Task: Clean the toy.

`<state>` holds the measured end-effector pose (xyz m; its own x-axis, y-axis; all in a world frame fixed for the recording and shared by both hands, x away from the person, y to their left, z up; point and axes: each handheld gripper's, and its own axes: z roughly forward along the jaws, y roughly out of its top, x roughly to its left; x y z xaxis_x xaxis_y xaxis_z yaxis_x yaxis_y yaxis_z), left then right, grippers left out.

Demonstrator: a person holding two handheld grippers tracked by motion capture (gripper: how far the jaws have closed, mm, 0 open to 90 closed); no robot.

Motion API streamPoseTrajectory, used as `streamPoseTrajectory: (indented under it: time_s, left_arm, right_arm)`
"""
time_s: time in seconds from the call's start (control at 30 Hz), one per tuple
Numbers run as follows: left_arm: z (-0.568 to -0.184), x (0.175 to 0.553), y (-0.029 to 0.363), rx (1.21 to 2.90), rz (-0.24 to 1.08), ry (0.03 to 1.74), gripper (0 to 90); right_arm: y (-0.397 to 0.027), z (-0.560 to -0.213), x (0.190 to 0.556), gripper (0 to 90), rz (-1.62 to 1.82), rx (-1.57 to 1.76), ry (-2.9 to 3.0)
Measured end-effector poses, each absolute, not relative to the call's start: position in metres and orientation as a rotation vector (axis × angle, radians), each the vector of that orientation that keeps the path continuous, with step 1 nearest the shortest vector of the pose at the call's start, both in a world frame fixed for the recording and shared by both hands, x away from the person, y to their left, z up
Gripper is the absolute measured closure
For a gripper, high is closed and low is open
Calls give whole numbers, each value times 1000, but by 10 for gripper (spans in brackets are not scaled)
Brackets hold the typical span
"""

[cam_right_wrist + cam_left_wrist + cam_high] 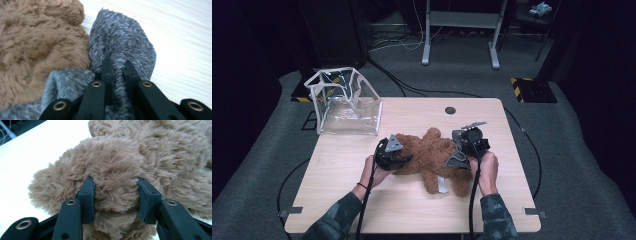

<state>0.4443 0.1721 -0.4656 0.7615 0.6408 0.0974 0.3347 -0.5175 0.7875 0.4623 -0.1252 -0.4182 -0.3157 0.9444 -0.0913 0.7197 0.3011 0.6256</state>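
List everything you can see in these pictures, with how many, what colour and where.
Teddy bear: one, brown plush, lying mid-table between the two grippers.
Grey fabric: one piece, mottled grey, fuzzy, at the bear's right side.
Clear bag: one, transparent with white edging, standing open at the table's far left corner.
Table: one, light wood, with a dark round hole near its far edge.
Desk frame: one, grey metal, on the floor beyond the table.
Cables: several, black, on the grey carpet.
Left gripper: one, black, jaws clamped on the bear's fur.
Right gripper: one, black, jaws pinching the grey fabric.
Forearms: two, camouflage sleeves, entering from the bottom.
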Motion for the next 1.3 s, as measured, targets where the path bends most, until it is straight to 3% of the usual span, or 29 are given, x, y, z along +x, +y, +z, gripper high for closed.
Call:
streamPoseTrajectory:
  time_s: [0.17,0.37,0.73,1.0,1.3]
  left_arm:
    - [-465,444,171,2143,491,735,548]
    - [-464,445,171,2151,486,737,542]
    - [-464,446,172,2154,473,748,539]
    - [-464,446,172,2154,468,748,543]
    - [-464,445,172,2143,462,743,544]
  right_arm:
    - [-116,-390,448,827,823,1416,2089]
    - [-67,-363,434,826,927,1246,2144]
    - [-6,-407,445,826,802,1136,2313]
    - [-18,-414,440,828,742,1140,2280]
    - [-69,-411,431,829,761,1259,2223]
